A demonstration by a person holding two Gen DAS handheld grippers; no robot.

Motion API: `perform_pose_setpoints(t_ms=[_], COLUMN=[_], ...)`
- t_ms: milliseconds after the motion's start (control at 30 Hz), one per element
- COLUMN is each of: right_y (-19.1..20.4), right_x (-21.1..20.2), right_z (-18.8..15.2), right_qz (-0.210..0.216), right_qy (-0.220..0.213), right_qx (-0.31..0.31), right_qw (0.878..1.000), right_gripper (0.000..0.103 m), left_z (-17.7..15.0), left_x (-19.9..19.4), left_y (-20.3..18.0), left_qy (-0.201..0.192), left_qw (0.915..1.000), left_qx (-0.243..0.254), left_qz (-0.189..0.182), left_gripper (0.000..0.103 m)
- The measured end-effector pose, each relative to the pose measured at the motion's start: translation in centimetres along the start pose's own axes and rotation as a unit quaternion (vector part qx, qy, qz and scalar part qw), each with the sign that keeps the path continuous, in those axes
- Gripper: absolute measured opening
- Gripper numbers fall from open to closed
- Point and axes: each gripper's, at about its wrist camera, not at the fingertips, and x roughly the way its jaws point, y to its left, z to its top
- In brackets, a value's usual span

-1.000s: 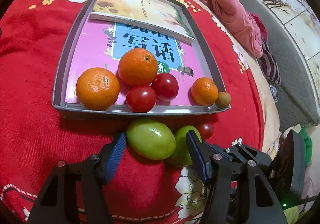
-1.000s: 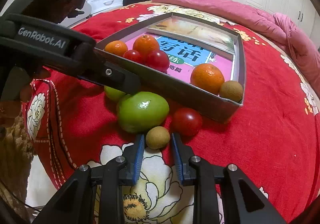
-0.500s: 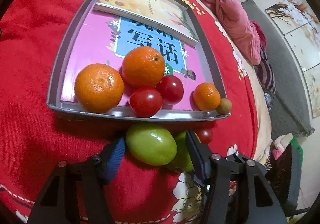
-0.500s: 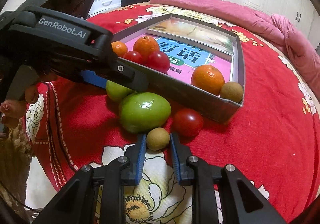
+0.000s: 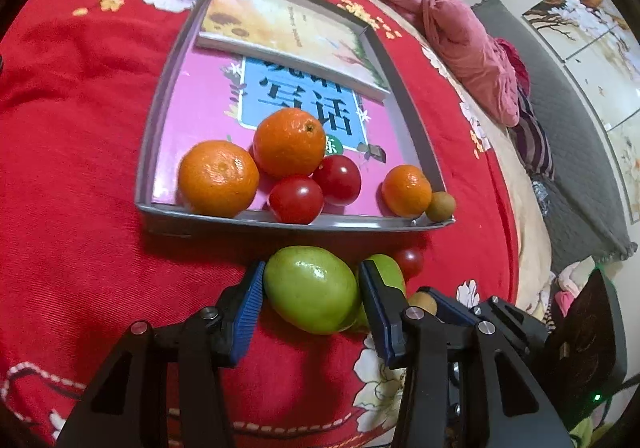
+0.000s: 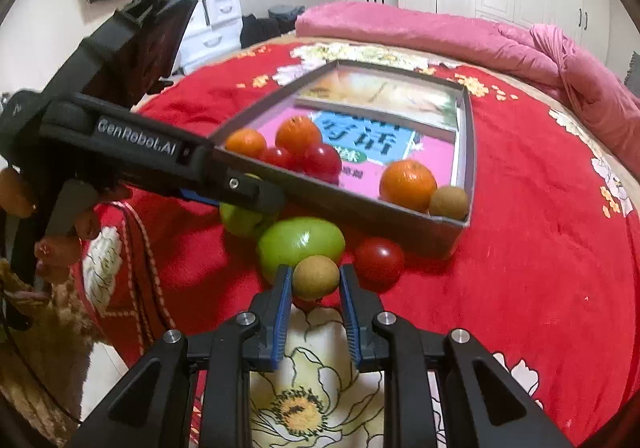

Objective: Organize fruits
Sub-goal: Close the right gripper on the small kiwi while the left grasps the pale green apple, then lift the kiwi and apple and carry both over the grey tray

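Closing in now: since a second ago the left gripper point(image 5: 310, 288) has narrowed around the big green fruit point(image 5: 312, 288), and its jaws are closing on it at this moment, the blue pads right at the fruit's sides on the red bedspread point(image 5: 80, 128); whether both pads press yet I cannot tell. Over on the other side, the right gripper point(image 6: 314, 282) has pinched fully onto the small brown fruit point(image 6: 316, 276), which now sits a little clear of the cloth between the blue pads.

Just beside it lie a second green fruit point(image 6: 300, 242) and a loose tomato point(image 6: 378, 260), both outside the grey tray point(image 5: 280, 222), close to its near wall.

Inside the tray, two books cover the floor: a pink one point(image 5: 192, 104) and a pale flowered one point(image 5: 288, 28) at the far end. On the pink book, along the near wall, sit two oranges point(image 5: 218, 178) touching each other, two tomatoes point(image 5: 296, 198) pressed against them, then a smaller orange point(image 5: 406, 190) and a little brown fruit point(image 5: 440, 206) tucked into the right-hand corner.

A pink blanket point(image 6: 440, 32) lies bunched along the far edge of the bed.
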Motion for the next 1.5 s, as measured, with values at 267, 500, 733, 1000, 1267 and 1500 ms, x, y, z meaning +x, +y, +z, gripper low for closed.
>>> perform_pose_setpoints(t_ms=[267,500,733,1000,1267,1500], right_y=[-0.2,-0.3,-0.6,-1.0,-1.5,-1.9], right_x=[-1.0,-2.0,-2.8,-3.1,-3.3,-3.3], right_z=[0.8,1.3,1.8,2.5,3.3,3.9], right_qz=[0.003,0.006,0.001,-0.003,-0.012,-0.016], right_qy=[-0.029,-0.053,-0.075,-0.090,-0.105,-0.112], right_qx=[0.009,0.018,0.024,0.030,0.028,0.029], right_qw=[1.000,0.998,0.997,0.996,0.994,0.993], right_gripper=[0.024,0.024,0.024,0.024,0.024,0.024], left_z=[-0.1,0.2,0.7,1.2,1.9,2.5], left_x=[-3.2,-5.5,-6.4,-6.3,-6.0,-5.5], left_y=[-0.5,-0.9,-1.5,-2.5,-3.3,-3.5], left_qy=[-0.033,-0.063,-0.077,-0.083,-0.090,-0.091], left_qw=[0.9989,0.9962,0.9950,0.9935,0.9919,0.9906], left_qx=[0.019,0.030,0.032,0.044,0.053,0.059], left_qz=[0.029,0.052,0.054,0.064,0.072,0.083], left_gripper=[0.049,0.049,0.049,0.049,0.049,0.050])
